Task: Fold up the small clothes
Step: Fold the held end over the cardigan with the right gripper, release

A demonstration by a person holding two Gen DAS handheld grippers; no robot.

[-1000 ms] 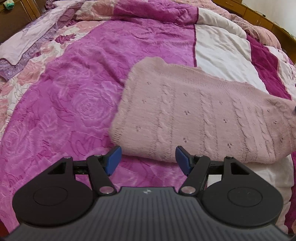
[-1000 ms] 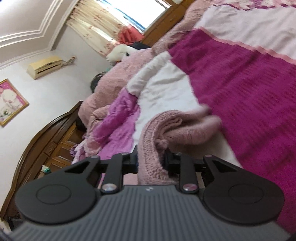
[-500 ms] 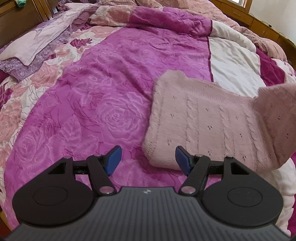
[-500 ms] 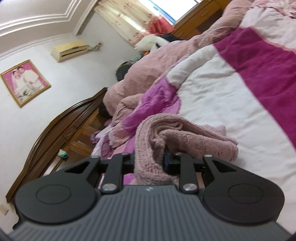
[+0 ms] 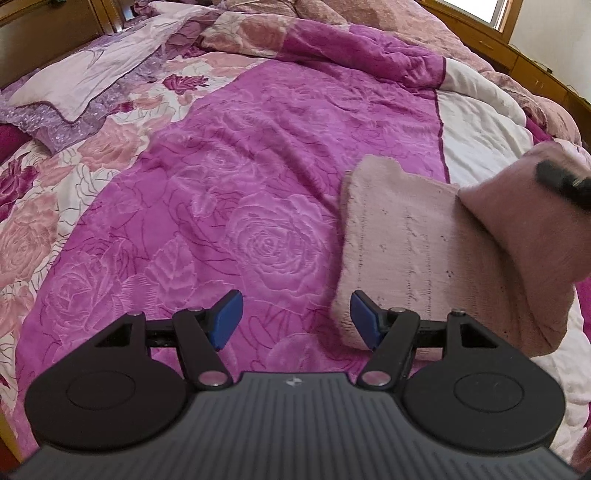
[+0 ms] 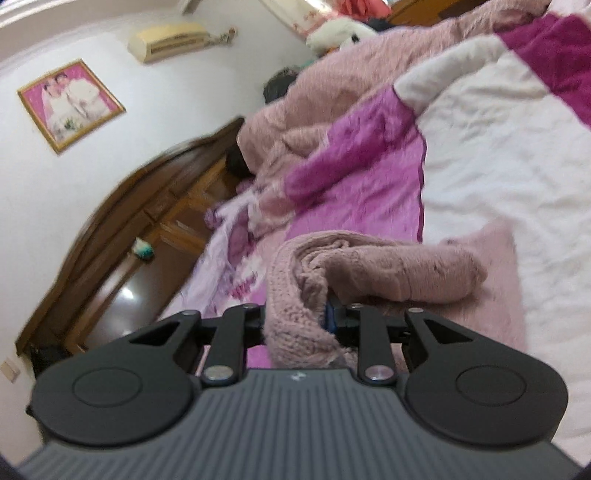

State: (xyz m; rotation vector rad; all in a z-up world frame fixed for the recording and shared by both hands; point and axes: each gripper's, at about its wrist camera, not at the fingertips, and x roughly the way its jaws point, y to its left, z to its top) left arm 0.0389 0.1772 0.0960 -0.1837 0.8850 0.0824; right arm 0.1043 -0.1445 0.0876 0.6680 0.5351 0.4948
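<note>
You're over a big bed w/ a magenta rose-embossed quilt (image 5: 258, 177), a white fabric panel (image 5: 476, 136) on its right side and a rumpled dusty-pink fleece blanket (image 6: 351, 85) along the far edge. A pale lilac floral pillow (image 5: 88, 77) lies by the dark carved wooden headboard (image 6: 122, 221). On the white wall you've got a gold-framed pink portrait photo (image 6: 70, 103) and a cream wall-mounted AC unit (image 6: 170, 40). Daylight comes thru a wood-framed window (image 5: 476, 11); the white lump (image 6: 332, 33) on the blanket is prob. a plush toy, too blurred to tell.

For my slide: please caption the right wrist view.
Right gripper shut on the pink knitted sweater, lifted above the bed quilt.
</note>
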